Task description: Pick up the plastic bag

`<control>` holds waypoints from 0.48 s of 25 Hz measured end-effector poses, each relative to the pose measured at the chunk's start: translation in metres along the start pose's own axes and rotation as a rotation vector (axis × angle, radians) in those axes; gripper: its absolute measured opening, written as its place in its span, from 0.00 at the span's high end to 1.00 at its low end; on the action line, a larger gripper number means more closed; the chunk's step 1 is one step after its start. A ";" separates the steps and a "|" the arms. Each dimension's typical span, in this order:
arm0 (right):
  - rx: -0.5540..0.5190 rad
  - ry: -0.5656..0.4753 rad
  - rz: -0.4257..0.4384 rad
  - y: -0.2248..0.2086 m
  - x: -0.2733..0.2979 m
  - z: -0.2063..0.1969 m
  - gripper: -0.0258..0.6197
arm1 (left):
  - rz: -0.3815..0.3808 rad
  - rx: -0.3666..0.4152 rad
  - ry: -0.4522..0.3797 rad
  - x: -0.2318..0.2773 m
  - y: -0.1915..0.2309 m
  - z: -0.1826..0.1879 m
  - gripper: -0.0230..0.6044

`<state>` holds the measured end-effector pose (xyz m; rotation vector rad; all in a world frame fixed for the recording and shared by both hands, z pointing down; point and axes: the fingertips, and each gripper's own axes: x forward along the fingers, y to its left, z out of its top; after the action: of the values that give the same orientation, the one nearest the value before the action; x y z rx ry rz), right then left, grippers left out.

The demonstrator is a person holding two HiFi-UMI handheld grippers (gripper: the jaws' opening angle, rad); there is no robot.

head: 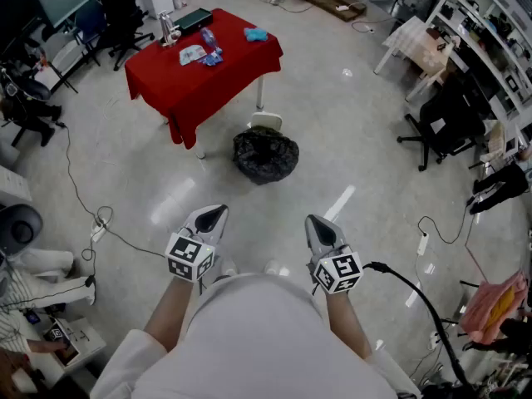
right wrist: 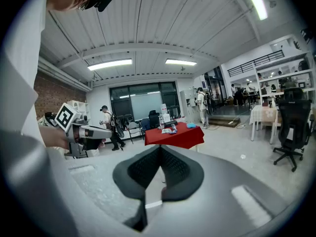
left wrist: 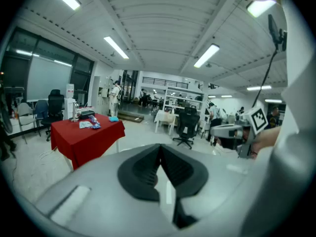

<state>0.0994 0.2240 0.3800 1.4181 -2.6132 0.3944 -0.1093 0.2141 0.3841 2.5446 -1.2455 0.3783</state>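
A black plastic bag [head: 265, 155] sits on the floor in front of the red-clothed table [head: 204, 77], lining a small bin. In the head view my left gripper [head: 212, 216] and right gripper [head: 319, 227] are held side by side near my body, well short of the bag. Both are shut with nothing between their jaws. In the left gripper view the left gripper [left wrist: 160, 152] points level across the room, and the bag is hidden there. The right gripper [right wrist: 159, 151] also points level, toward the table [right wrist: 175, 135].
Bottles, packets and a blue cloth [head: 255, 33] lie on the table. Cables [head: 98, 219] trail over the floor at left and right. Office chairs [head: 445, 119] and shelving stand at right. A seated person [head: 33, 293] is at lower left, and others stand far off.
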 end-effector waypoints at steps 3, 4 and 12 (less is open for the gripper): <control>0.001 0.001 -0.001 -0.003 0.000 0.002 0.96 | -0.003 0.002 0.002 0.002 -0.003 0.002 0.95; 0.001 0.002 -0.002 -0.003 0.000 0.002 0.96 | -0.004 0.002 0.003 0.003 -0.003 0.002 0.95; 0.000 0.008 0.018 -0.013 -0.001 0.000 0.96 | 0.002 0.006 0.013 0.010 -0.014 0.000 0.95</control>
<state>0.1109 0.2185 0.3819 1.3910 -2.6219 0.4014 -0.0917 0.2149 0.3857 2.5420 -1.2440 0.3986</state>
